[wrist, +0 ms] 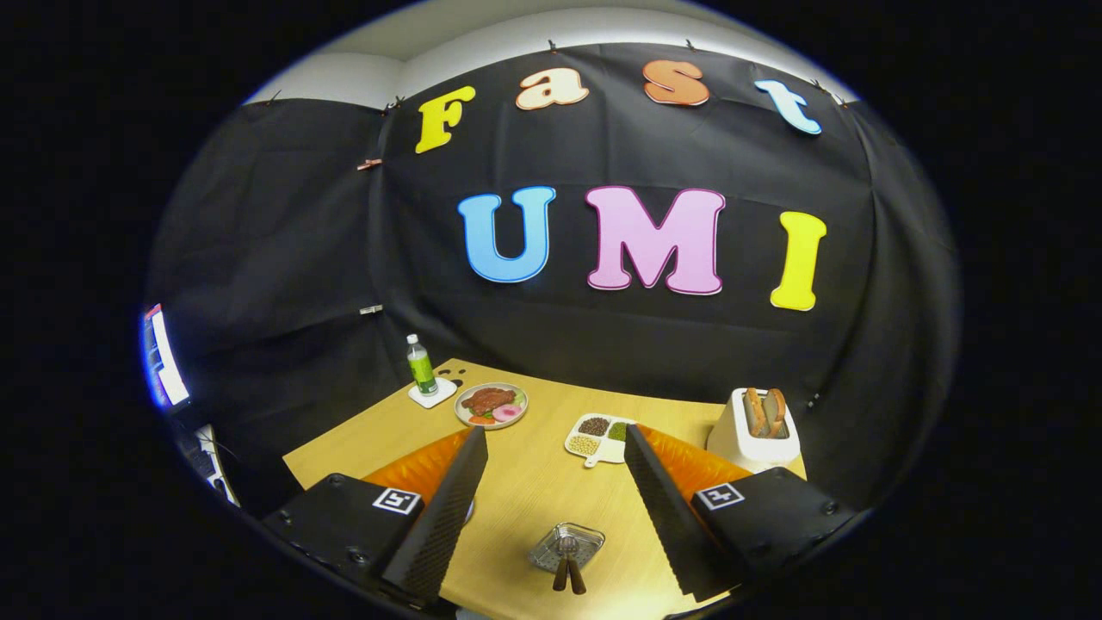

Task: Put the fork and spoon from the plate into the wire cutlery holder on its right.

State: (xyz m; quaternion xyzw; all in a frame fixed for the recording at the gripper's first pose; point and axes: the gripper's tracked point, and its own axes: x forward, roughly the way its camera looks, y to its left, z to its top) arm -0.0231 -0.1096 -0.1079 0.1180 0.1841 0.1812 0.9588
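Gripper (551, 508): fingers spread wide, holding nothing, above the table
Holder (566, 548): on the near table between the fingers, two dark handles sticking out
Table (525, 482): bare wood from holder to far dishes
Far edge: bottle (421, 365), meat plate (491, 405), bean tray (600, 437)
Right edge: toaster (754, 429)

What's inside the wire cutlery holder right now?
Two dark handles stick out of the wire cutlery holder, lying between the open gripper fingers; fork tines show inside. The second utensil's head can't be made out.
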